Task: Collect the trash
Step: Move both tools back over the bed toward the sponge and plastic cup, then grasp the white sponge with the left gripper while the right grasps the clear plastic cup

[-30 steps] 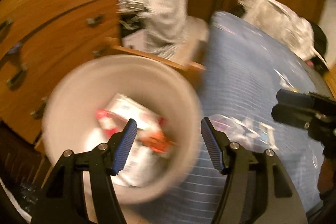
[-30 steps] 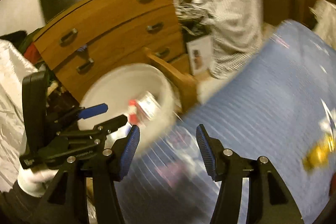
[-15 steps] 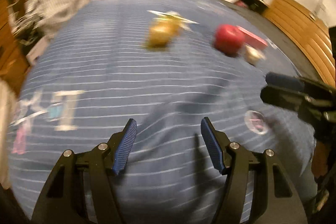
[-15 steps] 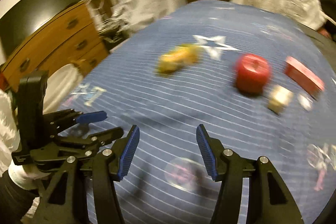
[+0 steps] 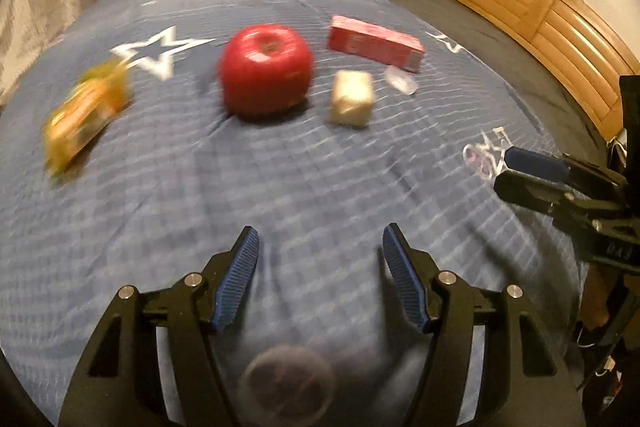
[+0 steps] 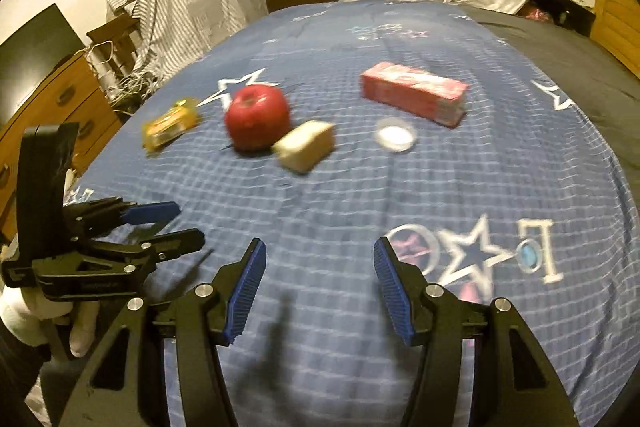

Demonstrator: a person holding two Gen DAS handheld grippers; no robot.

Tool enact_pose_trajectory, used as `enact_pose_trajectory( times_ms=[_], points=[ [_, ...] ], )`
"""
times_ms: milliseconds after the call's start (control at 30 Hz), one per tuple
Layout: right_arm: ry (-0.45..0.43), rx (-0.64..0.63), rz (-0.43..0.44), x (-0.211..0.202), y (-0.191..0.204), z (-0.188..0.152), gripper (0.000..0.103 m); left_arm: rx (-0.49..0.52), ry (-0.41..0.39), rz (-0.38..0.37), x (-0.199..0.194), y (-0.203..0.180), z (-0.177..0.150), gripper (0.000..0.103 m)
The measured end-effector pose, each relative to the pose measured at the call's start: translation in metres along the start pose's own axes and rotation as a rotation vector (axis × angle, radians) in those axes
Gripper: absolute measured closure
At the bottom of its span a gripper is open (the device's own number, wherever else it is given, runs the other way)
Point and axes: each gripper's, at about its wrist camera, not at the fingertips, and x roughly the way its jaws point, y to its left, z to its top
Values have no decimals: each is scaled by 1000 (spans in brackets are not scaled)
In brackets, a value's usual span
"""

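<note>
Trash lies scattered on the blue star-print blanket (image 6: 320, 219) that covers the bed. In the right wrist view a yellow wrapper (image 6: 171, 123) sits at about ten o'clock from the picture's middle, a red apple (image 6: 257, 122) just to its right, and a pale cream block (image 6: 305, 145) touching or nearly touching the apple at the apple's four o'clock. A small clear round lid (image 6: 396, 135) lies near one o'clock, and a red carton (image 6: 414, 94) rests on its side just beyond the lid. The items are blurred, so print on them cannot be read.

The right gripper (image 6: 319, 291) points down at bare blanket at six o'clock, its blue-padded jaws parted with nothing between them. The left gripper (image 5: 320, 275) likewise hangs over bare blanket, jaws apart and empty; in its view the apple (image 5: 265, 69) lies at twelve o'clock, well apart from the fingertips. A white-gloved hand (image 6: 28, 315) carries the left gripper at eight o'clock in the right wrist view. A wooden dresser (image 6: 60, 99) stands beside the bed at nine o'clock.
</note>
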Motion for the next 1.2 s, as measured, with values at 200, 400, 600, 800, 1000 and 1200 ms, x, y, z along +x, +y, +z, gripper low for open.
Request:
enact_pose_trajectory(
  times_ms=[200, 400, 600, 800, 1000, 1200],
  points=[
    [2, -28, -30, 18, -25, 29, 45, 34, -8, -6, 36, -26, 39, 42],
    [19, -24, -37, 39, -45, 47, 45, 16, -17, 8, 56, -31, 64, 42],
    [26, -22, -24, 51, -58, 47, 45, 38, -23, 36, 64, -38, 74, 46],
    [33, -41, -4, 63, -60, 51, 45, 32, -28, 73, 71, -37, 82, 72],
    [38, -42, 22, 75, -62, 68, 45, 34, -19, 80, 79, -36, 82, 71],
    [45, -34, 30, 83, -62, 66, 45, 21, -24, 70, 84, -34, 86, 71]
  ],
)
